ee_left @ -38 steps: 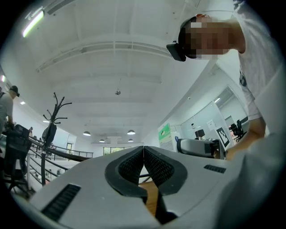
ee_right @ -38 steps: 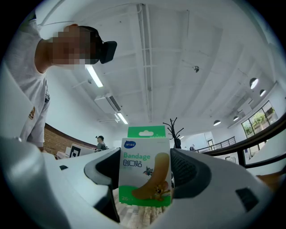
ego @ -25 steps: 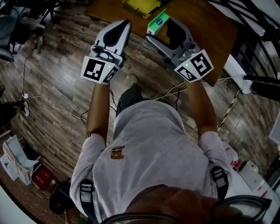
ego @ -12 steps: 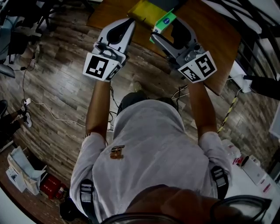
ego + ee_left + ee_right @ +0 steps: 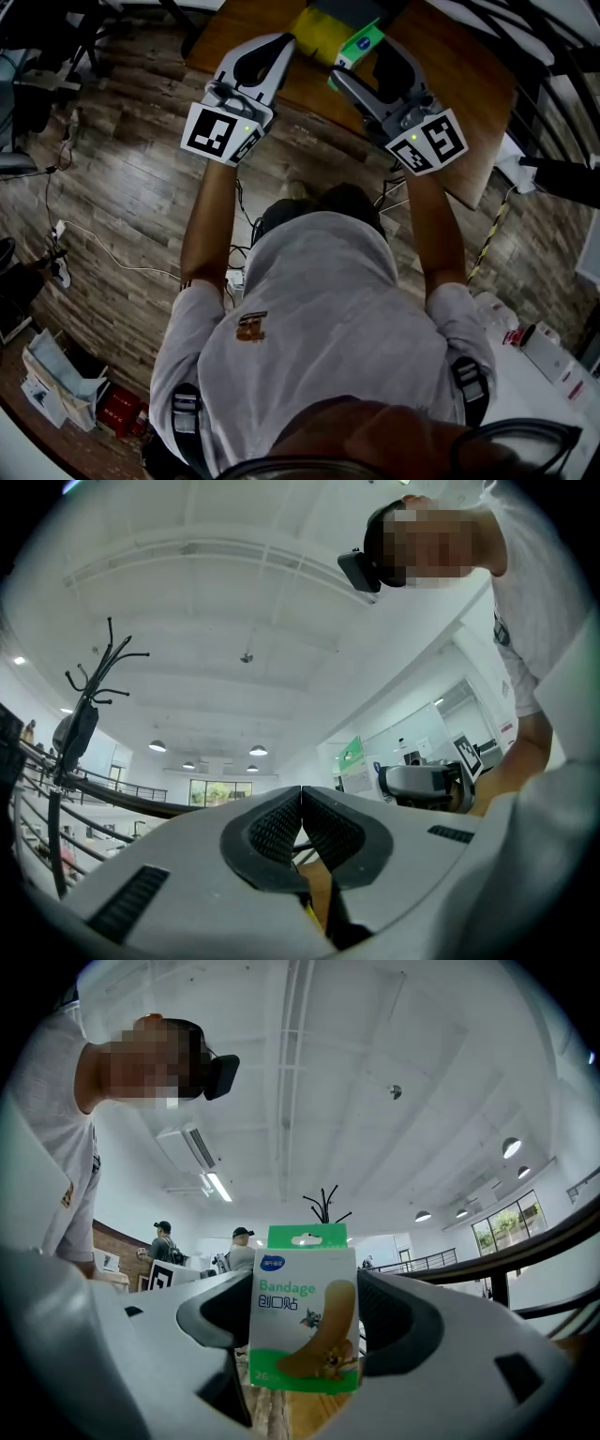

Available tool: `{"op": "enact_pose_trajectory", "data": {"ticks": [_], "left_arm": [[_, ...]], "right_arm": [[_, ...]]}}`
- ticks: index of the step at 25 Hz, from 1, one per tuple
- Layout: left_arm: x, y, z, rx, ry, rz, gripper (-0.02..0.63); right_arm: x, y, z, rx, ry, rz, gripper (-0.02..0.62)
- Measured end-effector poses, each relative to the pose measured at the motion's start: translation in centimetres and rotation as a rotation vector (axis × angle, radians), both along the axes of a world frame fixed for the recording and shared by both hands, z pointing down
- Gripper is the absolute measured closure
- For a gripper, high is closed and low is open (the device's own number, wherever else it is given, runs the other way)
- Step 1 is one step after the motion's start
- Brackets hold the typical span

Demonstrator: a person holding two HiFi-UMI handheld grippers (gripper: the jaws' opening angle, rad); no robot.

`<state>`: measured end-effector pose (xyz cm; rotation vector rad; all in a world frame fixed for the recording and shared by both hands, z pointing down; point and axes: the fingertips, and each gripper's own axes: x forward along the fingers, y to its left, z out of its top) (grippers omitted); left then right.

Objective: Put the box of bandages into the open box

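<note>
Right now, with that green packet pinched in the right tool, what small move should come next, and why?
Probably carry the right hand-held gripper a little forward, over the yellow thing on the wooden table, which may be the open box. Its jaws are shut on the bandage box, which shows just beside that yellow thing.

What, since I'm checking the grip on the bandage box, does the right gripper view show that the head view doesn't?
Only the right gripper view: the printed front of the bandage box, upright and clamped between the jaws of the right gripper, with two people standing far behind. Only the head view: the wooden table, a yellow object on it, the left gripper and the plank floor. Both: the green-topped box held in the right gripper.
</note>
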<state>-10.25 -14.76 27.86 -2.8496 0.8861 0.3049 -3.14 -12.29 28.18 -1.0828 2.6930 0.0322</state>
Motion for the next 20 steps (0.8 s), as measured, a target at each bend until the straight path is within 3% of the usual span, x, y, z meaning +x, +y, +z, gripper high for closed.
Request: {"op": "enact_pose_trajectory", "data": {"ticks": [9, 20], "left_arm": [[1.5, -3.4, 1.1, -0.021, -0.016, -0.002, 0.587], [4.9, -10.3, 2.2, -0.035, -0.042, -0.068, 0.588]], "right_arm": [[1.6, -3.9, 0.2, -0.002, 0.039, 0.011, 0.259], [4.3, -10.8, 1.8, 0.003, 0.132, 0.007, 0.259]]}}
